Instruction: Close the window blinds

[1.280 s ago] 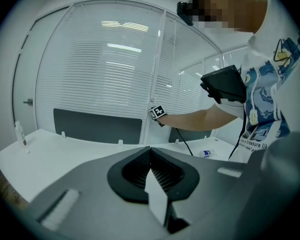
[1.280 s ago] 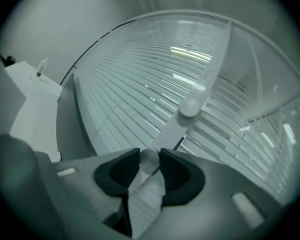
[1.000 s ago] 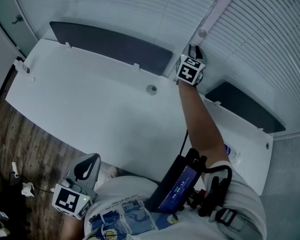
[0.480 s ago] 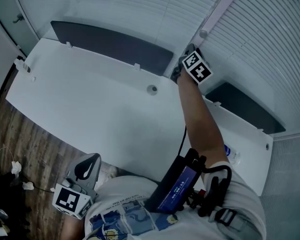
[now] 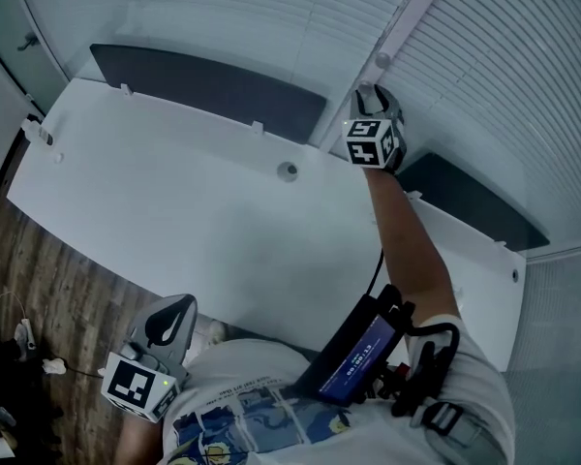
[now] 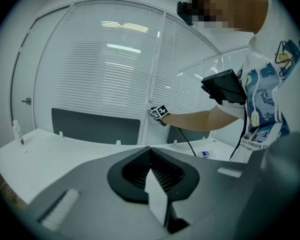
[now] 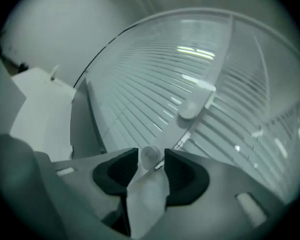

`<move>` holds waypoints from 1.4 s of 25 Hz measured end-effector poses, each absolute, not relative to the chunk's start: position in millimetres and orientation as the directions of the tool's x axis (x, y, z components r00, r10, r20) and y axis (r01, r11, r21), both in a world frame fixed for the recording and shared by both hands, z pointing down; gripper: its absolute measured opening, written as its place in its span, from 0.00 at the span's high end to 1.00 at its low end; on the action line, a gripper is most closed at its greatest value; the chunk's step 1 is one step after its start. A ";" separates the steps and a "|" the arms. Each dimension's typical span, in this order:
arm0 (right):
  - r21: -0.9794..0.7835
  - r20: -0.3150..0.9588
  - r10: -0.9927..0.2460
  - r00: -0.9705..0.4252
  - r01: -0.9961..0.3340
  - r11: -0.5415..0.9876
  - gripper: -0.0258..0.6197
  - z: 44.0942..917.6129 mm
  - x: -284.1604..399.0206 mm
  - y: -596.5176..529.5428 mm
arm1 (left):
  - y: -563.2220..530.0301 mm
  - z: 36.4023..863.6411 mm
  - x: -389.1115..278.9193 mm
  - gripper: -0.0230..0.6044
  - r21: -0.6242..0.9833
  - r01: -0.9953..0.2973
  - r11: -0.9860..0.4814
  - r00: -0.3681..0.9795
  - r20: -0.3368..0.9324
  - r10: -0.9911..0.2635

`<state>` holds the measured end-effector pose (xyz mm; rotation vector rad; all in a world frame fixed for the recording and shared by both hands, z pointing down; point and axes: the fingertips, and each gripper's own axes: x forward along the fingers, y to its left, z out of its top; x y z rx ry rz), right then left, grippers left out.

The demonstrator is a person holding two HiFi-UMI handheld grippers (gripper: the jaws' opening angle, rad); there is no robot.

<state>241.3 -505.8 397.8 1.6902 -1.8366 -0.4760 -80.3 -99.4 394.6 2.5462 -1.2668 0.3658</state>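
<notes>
Hanging down over the glass at the far side of the scene, the window blinds (image 5: 271,17) stand in two panes, left and right, with a pale upright post (image 5: 407,27) between them. On this post sits a small round knob (image 7: 149,155), and a second, bigger knob (image 7: 192,106) is higher on the same post.

The right hand-held gripper (image 5: 370,93) is stretched out to the post. Its jaws are opening, the small knob is just between their tips, and the pads do not seem to press on it.

Under the blinds, two dark panels (image 5: 203,80) stand along the far edge of the white tabletop (image 5: 174,192), one on each side of the post. A round hole (image 5: 288,170) is in the tabletop near the post, and a small bottle (image 6: 206,154) lies at its right end.

The left hand-held gripper (image 6: 150,154) is low and near the person's body, above the wooden floor (image 5: 39,269), well apart from the blinds. Its jaws are together, with nothing between them.
</notes>
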 end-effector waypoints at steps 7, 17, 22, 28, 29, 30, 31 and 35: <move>0.948 0.214 -0.976 -0.027 -0.237 0.215 0.72 414.3 239.1 -512.5 | -99.8 393.3 -75.6 0.96 0.127 -0.796 -0.592 0.596 0.338 -0.729; 0.975 0.222 -0.975 -0.012 0.004 0.222 0.76 421.2 238.1 -522.3 | -101.5 394.4 -77.3 0.96 0.126 -0.803 -0.582 0.586 0.343 -0.734; 0.982 0.164 -0.985 0.048 -0.104 0.159 0.76 416.2 237.7 -521.6 | -101.5 394.1 -77.2 0.96 0.127 -0.805 -0.580 0.584 0.345 -0.734; 0.932 0.141 -0.987 0.076 -0.346 0.107 0.76 413.7 239.2 -525.4 | -100.7 395.3 -77.4 0.96 0.130 -0.806 -0.577 0.581 0.352 -0.734; 0.916 0.138 -0.987 0.083 -0.390 0.095 0.76 411.6 239.3 -525.0 | -100.3 394.4 -78.0 0.96 0.130 -0.807 -0.577 0.581 0.351 -0.734; 0.897 0.134 -0.987 0.090 -0.435 0.082 0.76 409.1 239.5 -524.4 | -99.7 393.3 -79.1 0.96 0.130 -0.807 -0.576 0.581 0.350 -0.735; 0.874 0.131 -0.987 0.097 -0.481 0.068 0.76 406.7 239.7 -523.9 | -99.0 392.5 -80.6 0.96 0.131 -0.808 -0.574 0.579 0.349 -0.736; 0.760 0.115 -0.985 0.127 -0.650 0.005 0.76 404.3 242.0 -524.0 | -97.4 396.4 -86.8 0.96 0.135 -0.820 -0.556 0.564 0.354 -0.746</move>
